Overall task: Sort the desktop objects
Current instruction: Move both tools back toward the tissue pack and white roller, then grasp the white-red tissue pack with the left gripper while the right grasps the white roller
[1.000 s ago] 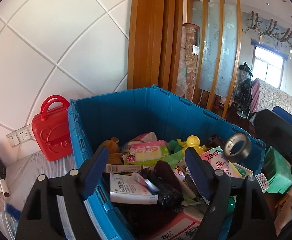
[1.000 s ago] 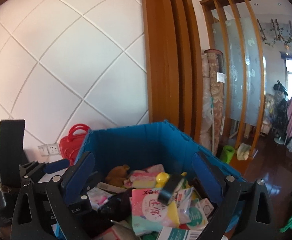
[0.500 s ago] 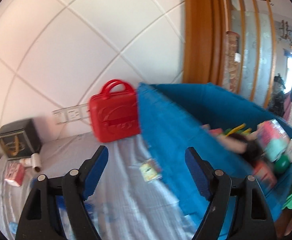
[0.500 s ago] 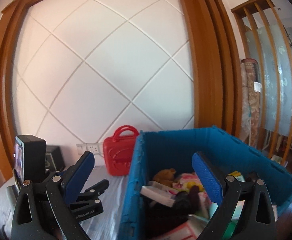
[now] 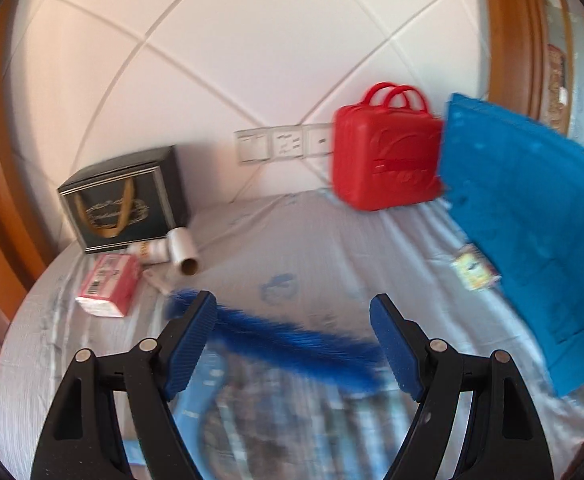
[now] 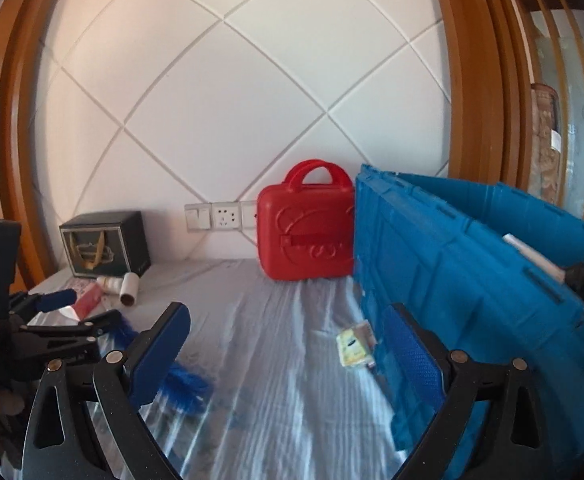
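Crate: large blue plastic crate [image 6: 471, 280] stands at the table's right, with sorted items inside.
Table: grey striped cloth [image 5: 292, 240] covers it.
Case: red plastic carry case [image 5: 385, 152] stands upright against the wall, just beside the crate.
Bag: black gift bag with gold handles [image 5: 120, 200], far left.
Pack: pink tissue pack [image 5: 108, 284] lies near the bag.
Blue strip: blurred, possibly a tassel or brush [image 5: 292, 340], between the left fingers.
Packet: small yellow packet [image 6: 353, 346] lies by the crate's foot.
Left gripper [image 5: 292, 344]: spread wide, empty.
Right gripper [image 6: 288, 352]: spread wide, empty.

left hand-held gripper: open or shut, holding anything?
Open and empty. The left hand-held gripper has its jaws spread wide, with only the cloth-covered table and a blurred blue object visible between them.
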`<state>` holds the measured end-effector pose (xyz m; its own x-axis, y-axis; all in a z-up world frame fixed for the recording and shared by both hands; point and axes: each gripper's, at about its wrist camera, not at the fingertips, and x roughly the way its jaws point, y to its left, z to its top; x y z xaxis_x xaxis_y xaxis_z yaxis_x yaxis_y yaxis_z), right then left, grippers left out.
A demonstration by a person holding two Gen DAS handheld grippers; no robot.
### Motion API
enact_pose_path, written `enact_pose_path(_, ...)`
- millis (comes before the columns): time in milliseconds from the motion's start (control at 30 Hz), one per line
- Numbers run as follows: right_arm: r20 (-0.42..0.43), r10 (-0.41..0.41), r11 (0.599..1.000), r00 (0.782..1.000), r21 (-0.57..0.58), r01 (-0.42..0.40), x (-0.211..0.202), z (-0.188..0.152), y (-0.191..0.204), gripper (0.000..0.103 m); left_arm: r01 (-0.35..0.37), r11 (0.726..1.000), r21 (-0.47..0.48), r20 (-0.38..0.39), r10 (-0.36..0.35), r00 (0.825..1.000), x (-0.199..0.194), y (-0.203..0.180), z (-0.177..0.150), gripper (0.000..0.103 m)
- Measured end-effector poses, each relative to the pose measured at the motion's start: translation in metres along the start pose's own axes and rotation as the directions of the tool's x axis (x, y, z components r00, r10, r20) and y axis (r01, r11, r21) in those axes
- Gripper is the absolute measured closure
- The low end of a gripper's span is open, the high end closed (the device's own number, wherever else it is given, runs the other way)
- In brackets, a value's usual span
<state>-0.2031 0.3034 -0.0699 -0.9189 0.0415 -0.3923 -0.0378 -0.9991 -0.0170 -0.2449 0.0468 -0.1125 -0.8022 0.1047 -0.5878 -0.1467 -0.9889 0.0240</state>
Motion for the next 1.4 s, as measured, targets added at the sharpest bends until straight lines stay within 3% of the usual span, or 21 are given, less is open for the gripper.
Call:
enact_pose_path(133,-0.089,-0.032,0.999,0.995,0.005,0.032,0.043,-0.016,0.018,0.005,-0.066,0.997,-0.037,-0.019,0.065,0.998,0.033,0.069,-0.008,0.024)
enact_pose_path(267,-0.151,-0.037,0.999,0.988,0.004,0.038,0.074,-0.029,0.028,0.005,-0.168,0.982,-0.09,-0.068,0.162,0.984,0.074,0.142,-0.019,0.024)
enact_pose_path(467,-0.191,0.078,0.995,0.978,-0.048,-0.089,0.131,-0.024,0.088,0.005,-0.212,0.969,-0.124,-0.092,0.201,0.975,0.115,0.205,-0.03,0.024)
enact_pose_path(600,-0.216,0.196,0.975,0.957,-0.059,-0.214,0.18,-0.012,0.151,0.005,-0.214,0.969,-0.119,-0.118,0.2,0.973,0.143,0.229,-0.035,0.024)
enact_pose_path(833,-0.286,0.357,0.91,0.889,-0.109,-0.4,0.265,-0.004,0.272,0.005,-0.208,0.969,-0.134,-0.132,0.19,0.973,0.174,0.248,-0.034,0.024)
enact_pose_path(1000,-0.349,0.374,0.901,0.859,-0.081,-0.425,0.321,-0.013,0.318,0.01,-0.194,0.974,-0.113,-0.141,0.178,0.974,0.191,0.252,-0.031,0.024)
enact_pose_path(1267,-0.445,0.368,0.902,0.816,-0.041,-0.429,0.379,-0.03,0.342,0.017,-0.193,0.974,-0.119,-0.124,0.179,0.976,0.201,0.262,-0.028,0.024)
enact_pose_path(1400,-0.47,0.339,0.91,0.815,-0.056,-0.411,0.393,-0.035,0.351,0.017,-0.208,0.97,-0.128,-0.113,0.194,0.974,0.205,0.266,-0.028,0.024)
